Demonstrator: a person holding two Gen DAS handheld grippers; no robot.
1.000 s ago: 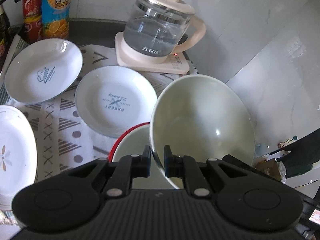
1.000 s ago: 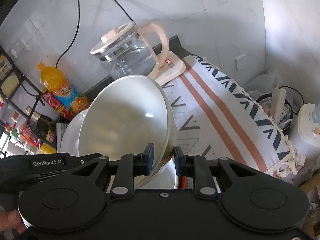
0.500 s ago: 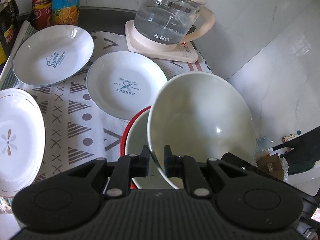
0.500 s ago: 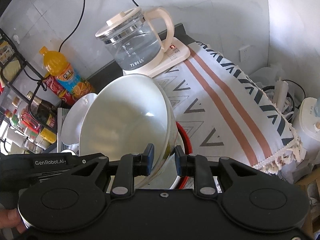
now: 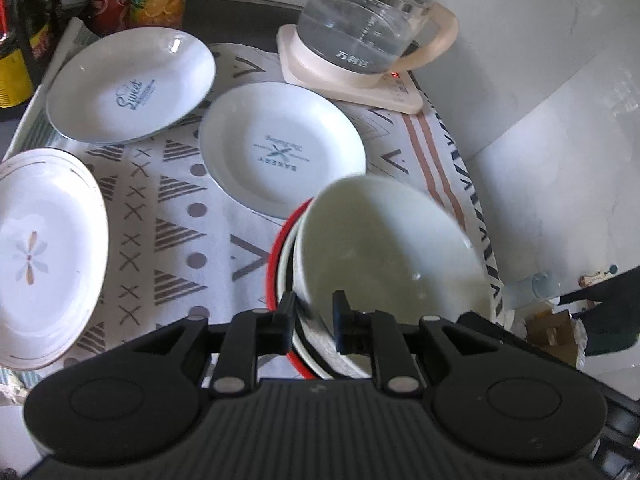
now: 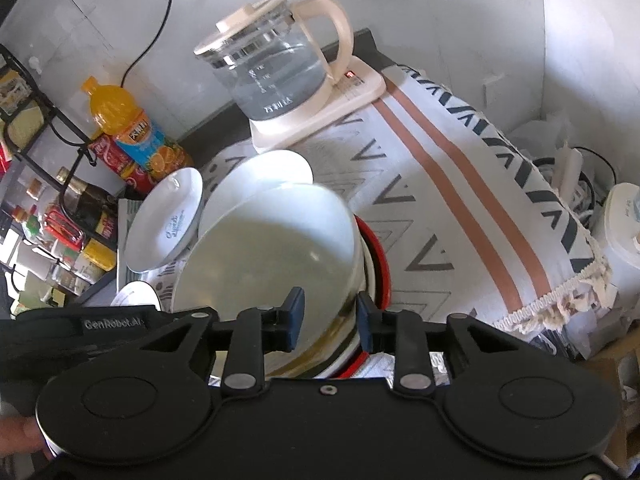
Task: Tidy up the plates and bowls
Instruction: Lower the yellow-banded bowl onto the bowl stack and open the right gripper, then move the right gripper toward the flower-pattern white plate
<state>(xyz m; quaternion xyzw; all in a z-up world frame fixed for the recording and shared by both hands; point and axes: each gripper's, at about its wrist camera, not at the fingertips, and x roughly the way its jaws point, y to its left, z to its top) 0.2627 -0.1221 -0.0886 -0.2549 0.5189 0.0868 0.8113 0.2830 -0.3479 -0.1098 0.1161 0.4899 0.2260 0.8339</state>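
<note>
A white bowl (image 5: 384, 248) sits tilted inside a red-rimmed bowl (image 5: 276, 256) at about 5 o'clock on the patterned cloth (image 5: 180, 216) covering the tabletop. The left tool (image 5: 312, 320) straddles the white bowl's near rim with its jaws parted, a gap showing on either side of the rim, so it appears to have let go. The right tool (image 6: 330, 316) likewise frames the bowl's right-hand rim with jaws spread apart and not pressing.

The nesting of the two bowls looks nearly finished, though the white bowl leans rather than sitting level. Three plates lie unstacked: a "Bakery" plate (image 5: 282, 148) at 12 o'clock from the bowls and just beside them, a "Sweet" plate (image 5: 132, 84) at 10 o'clock, and a flower-patterned plate (image 5: 44, 256) at 9 o'clock, well apart. Gathering them into one pile appears to be the work left.

A glass kettle (image 5: 368, 28) on its base stands at 1 o'clock near the wall; an orange drink bottle (image 6: 128, 128) waits at 11 o'clock.
</note>
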